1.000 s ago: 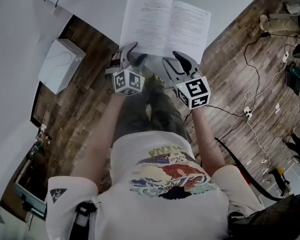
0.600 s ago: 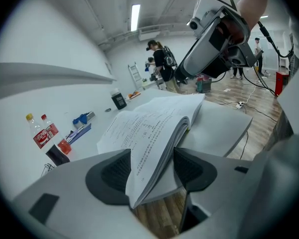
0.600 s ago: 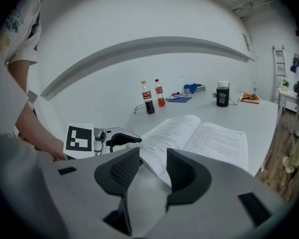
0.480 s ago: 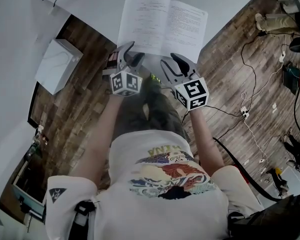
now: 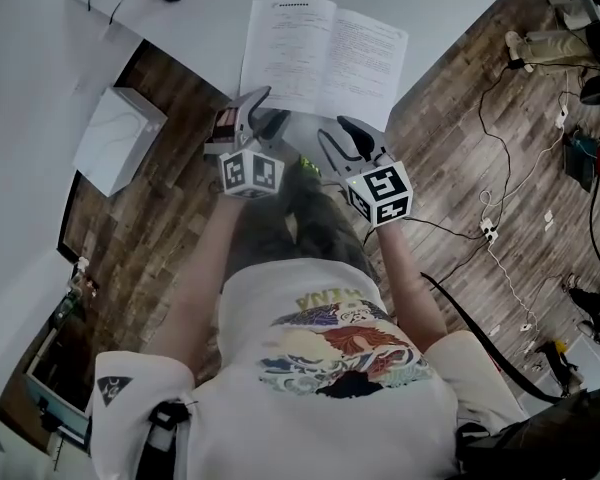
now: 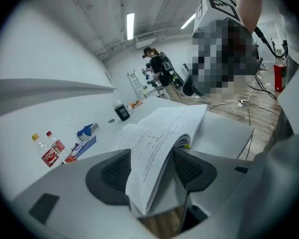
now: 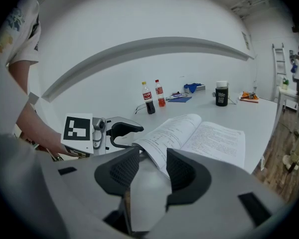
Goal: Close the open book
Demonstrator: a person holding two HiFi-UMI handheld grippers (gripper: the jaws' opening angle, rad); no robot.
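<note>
Item: book (image 5: 325, 56), open flat, print up, on white table (image 5: 205, 23). Near edge lies at the table's edge by the person. Whether it overhangs: can't tell.
L gripper (image 6: 152, 159): jaws apart. Near-left corner of the book's pages stands between the pads, with gaps both sides, so not pinched.
R gripper (image 7: 152, 169): jaws apart, nothing in them. Book's near edge is just beyond the tips. Left-hand leaves arch up near the spine.
Stage (est.): pre-grasp, no half lifted yet.
Risk 1: L jaws shut on a few loose leaves only, not cover + block. A thin sheet would crease or tear when swung over.
Risk 2: a pull toward the person instead of a lift. The book sits close to the table's edge and could slide off to the floor (image 5: 460, 118).
Risk 3: one half is turned with the other not held down. The book may skate or pivot on the smooth top and close askew.
Risk 4: R tips pushed in low could jam under or into the page edges and buckle them.
Risk 5: pages fan or flop back mid-turn and get folded inside when it shuts.
Needs (est.): deep bite incl. cover, slow arc about the spine, R steadying the far half.
</note>
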